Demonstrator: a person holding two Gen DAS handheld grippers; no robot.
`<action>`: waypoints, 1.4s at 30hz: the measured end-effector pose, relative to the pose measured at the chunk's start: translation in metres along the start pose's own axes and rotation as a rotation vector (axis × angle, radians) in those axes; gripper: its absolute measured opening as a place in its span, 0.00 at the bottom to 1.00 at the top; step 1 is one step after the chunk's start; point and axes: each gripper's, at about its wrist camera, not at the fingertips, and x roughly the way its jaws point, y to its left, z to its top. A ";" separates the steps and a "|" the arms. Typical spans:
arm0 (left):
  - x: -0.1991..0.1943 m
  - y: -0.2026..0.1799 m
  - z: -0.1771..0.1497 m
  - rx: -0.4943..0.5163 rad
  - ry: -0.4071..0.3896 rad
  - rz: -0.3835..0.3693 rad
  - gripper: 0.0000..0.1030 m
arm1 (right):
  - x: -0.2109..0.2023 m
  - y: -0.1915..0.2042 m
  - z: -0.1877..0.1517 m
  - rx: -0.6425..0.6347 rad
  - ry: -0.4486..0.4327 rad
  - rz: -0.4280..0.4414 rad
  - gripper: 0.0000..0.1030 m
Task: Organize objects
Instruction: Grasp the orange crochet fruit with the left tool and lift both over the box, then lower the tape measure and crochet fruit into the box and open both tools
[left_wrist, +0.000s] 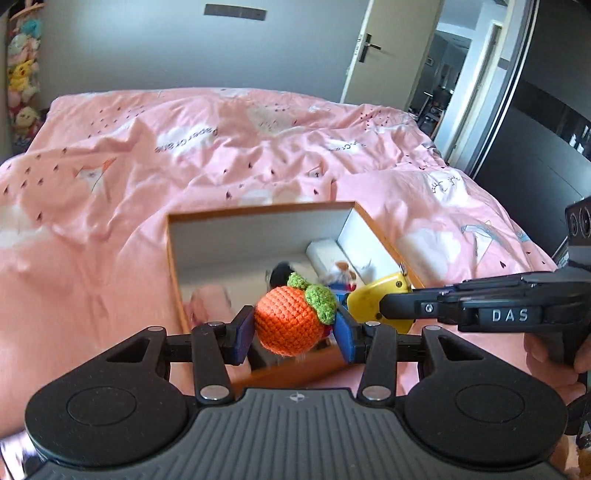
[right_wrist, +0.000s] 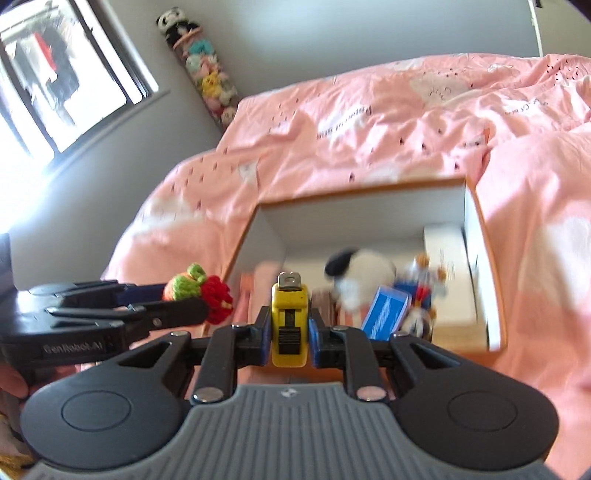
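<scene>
Crocheted orange toy (left_wrist: 286, 321): clamped between the two blue pads of the left gripper (left_wrist: 293, 332), above the near edge of the open box; its green leafy top (left_wrist: 319, 301) points toward the right pad and slightly away from the camera. A red knitted part (right_wrist: 218, 299) shows beside the green one in the right wrist view.
Left gripper: jaws about half open, closed on the toy's round body, both pads pressing its sides.
Yellow tape measure (right_wrist: 289, 325): gripped by the right gripper (right_wrist: 289, 332) with the jaws nearly shut on its narrow flanks; its long axis runs forward along the fingers, the metal tab (right_wrist: 290, 278) at the far end.
Box (left_wrist: 258, 210): orange-rimmed, white-walled, open at the top, lying on the bed directly below and ahead of both grippers.
Box contents: a black-and-white plush (right_wrist: 360, 275), a small blue-clothed figure (right_wrist: 424, 284), a blue packet (right_wrist: 386, 314) and a white block (right_wrist: 445, 258) crowd the right and middle; motion blur makes finer detail uncertain.
Open room: the left part of the box floor (left_wrist: 207, 273) appears freest, apart from a blurred pink shape there.
Gripper spacing: the two tools sit side by side, near one another, over the near rim.
Surface: a rumpled pink duvet (left_wrist: 147, 155) with small dark marks and white cloud prints.
Room: grey wall, stacked plush toys (left_wrist: 22, 74) in the corner, a window (right_wrist: 55, 81), an open door (left_wrist: 373, 48), and a dark wardrobe front (left_wrist: 546, 122).
</scene>
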 end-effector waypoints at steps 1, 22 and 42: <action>0.007 0.000 0.008 0.023 0.006 0.001 0.50 | 0.004 -0.005 0.009 0.012 -0.011 -0.007 0.20; 0.202 0.026 0.048 0.403 0.378 0.115 0.51 | 0.182 -0.101 0.079 0.100 0.192 -0.178 0.20; 0.203 0.038 0.023 0.417 0.405 0.112 0.65 | 0.200 -0.104 0.074 -0.015 0.237 -0.281 0.29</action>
